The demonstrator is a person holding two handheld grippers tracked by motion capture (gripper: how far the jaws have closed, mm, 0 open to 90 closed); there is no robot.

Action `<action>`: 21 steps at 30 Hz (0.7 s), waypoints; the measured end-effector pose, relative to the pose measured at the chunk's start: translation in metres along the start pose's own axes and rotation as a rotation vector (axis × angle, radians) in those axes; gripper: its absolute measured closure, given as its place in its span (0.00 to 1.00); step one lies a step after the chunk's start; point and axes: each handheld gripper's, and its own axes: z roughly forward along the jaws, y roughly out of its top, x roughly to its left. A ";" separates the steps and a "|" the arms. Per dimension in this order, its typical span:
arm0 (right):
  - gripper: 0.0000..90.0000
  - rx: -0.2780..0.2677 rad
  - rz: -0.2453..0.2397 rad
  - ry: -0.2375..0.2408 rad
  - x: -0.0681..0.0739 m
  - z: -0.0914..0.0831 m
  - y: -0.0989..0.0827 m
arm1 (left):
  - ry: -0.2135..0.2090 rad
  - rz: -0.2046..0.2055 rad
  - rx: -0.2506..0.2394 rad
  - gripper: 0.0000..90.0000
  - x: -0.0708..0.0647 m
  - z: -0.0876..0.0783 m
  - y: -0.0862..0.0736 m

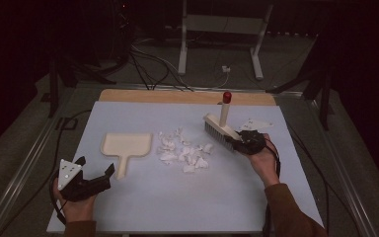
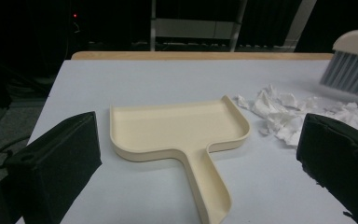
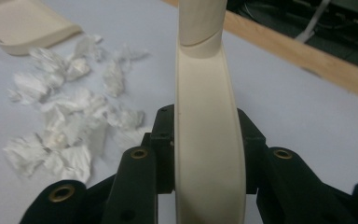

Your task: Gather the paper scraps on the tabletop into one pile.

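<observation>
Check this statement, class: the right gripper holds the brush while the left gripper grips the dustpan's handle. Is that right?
Not quite. The left gripper grips nothing: in the left gripper view its fingers stand open, apart from the dustpan lying on the table. The right gripper does hold the brush.

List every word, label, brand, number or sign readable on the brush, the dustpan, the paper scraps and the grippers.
None: no readable text in any view.
Brush: plain, no marking.
Dustpan: plain, no marking.
Paper scraps: blank white.
Left gripper and right gripper: no lettering, just small dots on the grey plate.
</observation>
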 end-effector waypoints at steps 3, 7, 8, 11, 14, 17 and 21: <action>0.76 0.020 0.017 -0.005 -0.002 0.006 -0.007 | 0.001 -0.001 0.002 0.01 0.001 0.000 0.000; 0.76 0.035 0.040 0.010 -0.005 0.009 -0.014 | 0.001 -0.003 0.000 0.00 0.001 0.000 0.000; 0.75 0.039 0.042 0.018 -0.005 0.009 -0.014 | 0.001 -0.001 0.001 0.01 0.001 0.000 0.000; 0.75 0.067 -0.003 -0.007 -0.002 0.011 -0.010 | 0.001 -0.001 0.003 0.01 0.000 0.000 0.000; 0.72 0.072 -0.015 -0.013 0.001 0.013 -0.004 | 0.000 0.003 0.005 0.01 0.000 0.000 0.000; 0.69 0.060 -0.008 -0.017 0.002 0.015 0.004 | 0.001 0.003 0.002 0.01 0.000 0.000 0.001; 0.68 0.081 -0.021 -0.022 0.004 0.022 0.014 | 0.002 -0.001 0.001 0.01 0.002 0.000 0.001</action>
